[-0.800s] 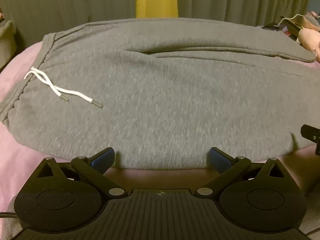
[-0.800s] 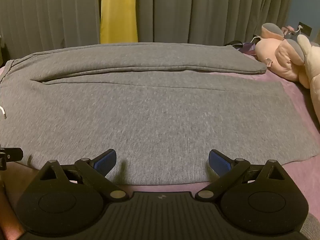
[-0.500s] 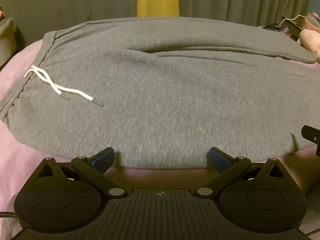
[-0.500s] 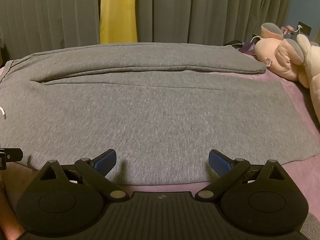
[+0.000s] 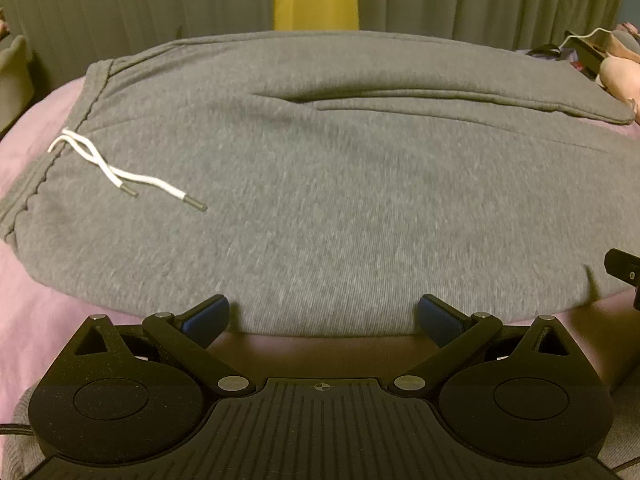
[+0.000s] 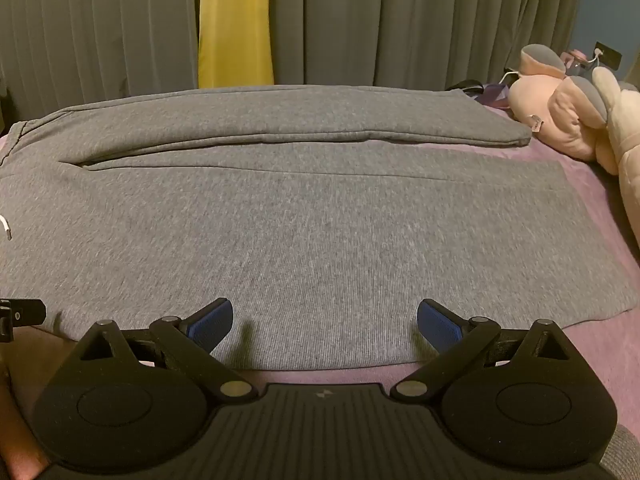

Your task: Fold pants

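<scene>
Grey sweatpants (image 5: pixel 340 184) lie flat across a pink-purple bed sheet (image 5: pixel 36 304), waistband to the left, legs running right. A white drawstring (image 5: pixel 120 170) rests on the fabric near the waistband. My left gripper (image 5: pixel 324 314) hovers open at the near edge of the pants, blue pads wide apart with nothing between them. In the right wrist view the two legs of the sweatpants (image 6: pixel 320 220) stretch to the right, the far leg's hem ending near the toys. My right gripper (image 6: pixel 325 322) stands open over the near leg's edge, holding nothing.
Pink and cream plush toys (image 6: pixel 572 120) sit at the right end of the bed. Grey curtains (image 6: pixel 400 20) with a yellow strip (image 6: pixel 236 20) hang behind. A cable and dark items (image 5: pixel 576 46) lie at the far right. The other gripper's tip (image 5: pixel 624 272) shows at the edge.
The left wrist view has shifted very slightly, with the pants a touch lower in frame. The right wrist view is unchanged. Both grippers stay open.
</scene>
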The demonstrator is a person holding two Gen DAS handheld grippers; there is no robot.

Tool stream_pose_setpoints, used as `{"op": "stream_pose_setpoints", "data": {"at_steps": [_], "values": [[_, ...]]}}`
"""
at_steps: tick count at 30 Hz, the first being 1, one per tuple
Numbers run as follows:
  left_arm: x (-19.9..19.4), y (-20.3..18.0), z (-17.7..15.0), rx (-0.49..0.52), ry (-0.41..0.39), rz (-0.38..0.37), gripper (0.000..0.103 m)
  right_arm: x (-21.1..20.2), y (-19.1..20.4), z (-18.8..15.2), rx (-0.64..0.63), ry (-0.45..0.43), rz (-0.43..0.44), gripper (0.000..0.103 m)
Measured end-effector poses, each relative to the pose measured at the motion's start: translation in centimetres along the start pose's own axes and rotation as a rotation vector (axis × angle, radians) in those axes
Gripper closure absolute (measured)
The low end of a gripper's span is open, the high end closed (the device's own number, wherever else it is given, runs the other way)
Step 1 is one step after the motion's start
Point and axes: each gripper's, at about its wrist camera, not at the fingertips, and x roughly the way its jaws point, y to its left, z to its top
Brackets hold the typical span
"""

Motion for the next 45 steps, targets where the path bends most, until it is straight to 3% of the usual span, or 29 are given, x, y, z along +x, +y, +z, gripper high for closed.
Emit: {"op": "stream_pose_setpoints", "data": {"at_steps": [45], "values": [[0.36,0.03,-0.39,-0.003,0.011,0.0,0.0,-0.05,-0.04,0.02,0.002,0.0,0.001,0.004]]}}
